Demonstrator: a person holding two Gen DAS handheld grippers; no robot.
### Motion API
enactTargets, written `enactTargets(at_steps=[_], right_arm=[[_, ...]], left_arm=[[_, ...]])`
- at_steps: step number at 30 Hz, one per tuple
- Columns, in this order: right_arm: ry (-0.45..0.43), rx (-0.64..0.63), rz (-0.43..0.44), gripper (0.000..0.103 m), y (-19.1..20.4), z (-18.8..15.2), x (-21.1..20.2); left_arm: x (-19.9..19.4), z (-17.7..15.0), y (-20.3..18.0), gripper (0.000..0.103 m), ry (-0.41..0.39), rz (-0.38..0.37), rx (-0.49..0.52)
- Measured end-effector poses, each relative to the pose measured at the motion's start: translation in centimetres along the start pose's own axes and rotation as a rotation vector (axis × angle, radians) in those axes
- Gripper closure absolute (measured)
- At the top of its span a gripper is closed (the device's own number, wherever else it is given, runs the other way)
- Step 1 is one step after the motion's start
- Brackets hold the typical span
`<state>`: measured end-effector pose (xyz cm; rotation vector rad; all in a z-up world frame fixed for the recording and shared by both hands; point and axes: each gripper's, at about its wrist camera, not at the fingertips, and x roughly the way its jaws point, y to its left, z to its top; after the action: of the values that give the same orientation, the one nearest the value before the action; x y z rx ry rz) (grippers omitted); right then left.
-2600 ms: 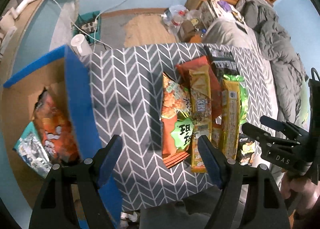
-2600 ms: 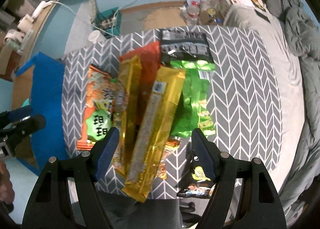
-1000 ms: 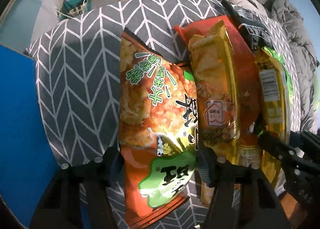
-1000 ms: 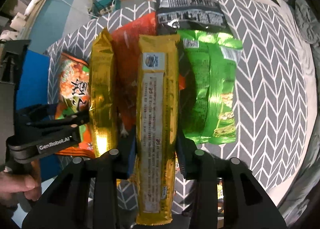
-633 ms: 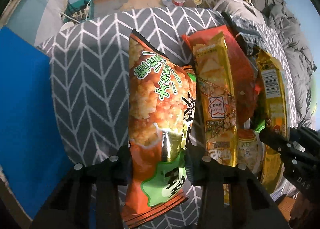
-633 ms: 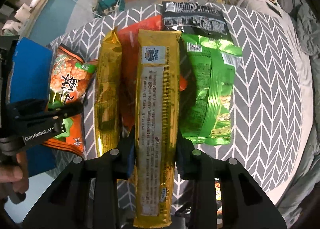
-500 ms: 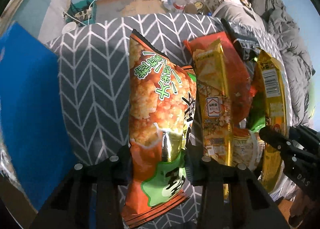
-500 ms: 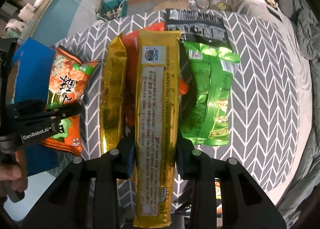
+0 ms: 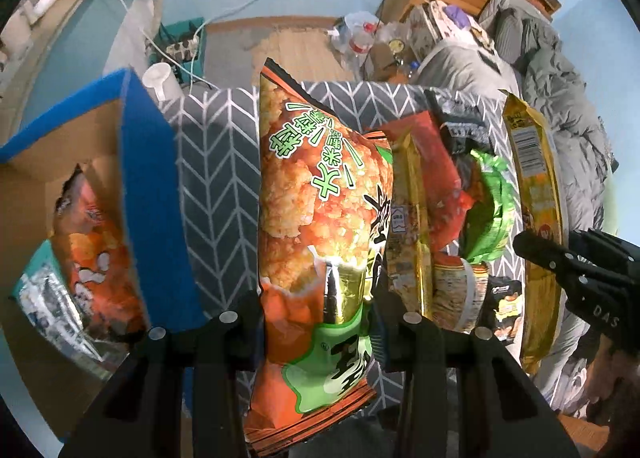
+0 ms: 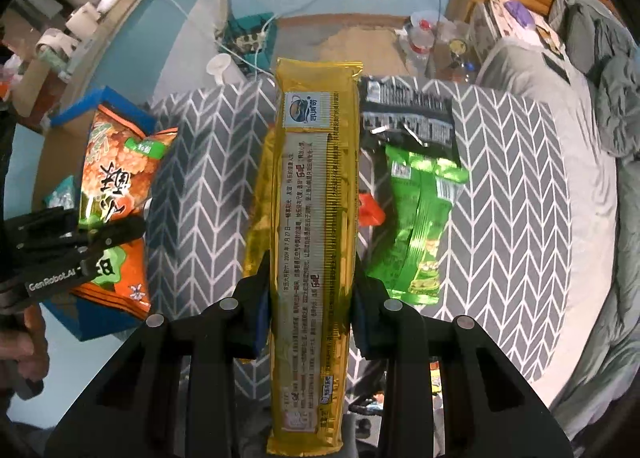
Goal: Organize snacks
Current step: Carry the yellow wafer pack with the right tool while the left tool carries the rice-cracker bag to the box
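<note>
My left gripper (image 9: 316, 332) is shut on an orange rice-cracker bag (image 9: 320, 226) and holds it above the grey chevron cloth (image 9: 216, 178). My right gripper (image 10: 308, 302) is shut on a long yellow biscuit pack (image 10: 312, 218), also lifted; it shows at the right of the left wrist view (image 9: 536, 194). The left gripper with its orange bag (image 10: 112, 186) shows at the left of the right wrist view. Another gold pack (image 9: 412, 234), a red bag (image 9: 436, 162), a green bag (image 10: 420, 226) and a black bag (image 10: 408, 114) lie on the cloth.
A blue-edged cardboard box (image 9: 148, 178) stands left of the cloth and holds an orange bag (image 9: 96, 242) and a silver-teal bag (image 9: 44, 298). A white cup (image 9: 160, 78) stands behind it. A grey bed (image 9: 560, 98) lies to the right.
Both grippers closed on their packs and lifted them off the cloth. The left gripper has carried the orange bag left toward the blue box, which has come back into its view.
</note>
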<state>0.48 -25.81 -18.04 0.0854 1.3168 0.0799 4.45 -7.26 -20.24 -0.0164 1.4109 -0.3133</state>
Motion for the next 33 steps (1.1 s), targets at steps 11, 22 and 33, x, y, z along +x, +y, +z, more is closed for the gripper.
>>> enactTargets(at_steps=[11,22,33], right_arm=[[-0.031,-0.085,0.035,0.071,3.5,1.9,-2.1],[-0.053,-0.200,0.083,0.071,8.2,3.6,-3.0],[-0.047,-0.328,0.149,0.071,14.5,4.9,-2.7]], left_arm=[[-5.1,-0.2,1.7,0.063,-0.080,-0.012,-0.058],[-8.5,-1.3,4.9,0.063,-0.142,-0.002,-0.135],[-11.1,-3.7,9.4,0.063,-0.194,0.029,-0.243]])
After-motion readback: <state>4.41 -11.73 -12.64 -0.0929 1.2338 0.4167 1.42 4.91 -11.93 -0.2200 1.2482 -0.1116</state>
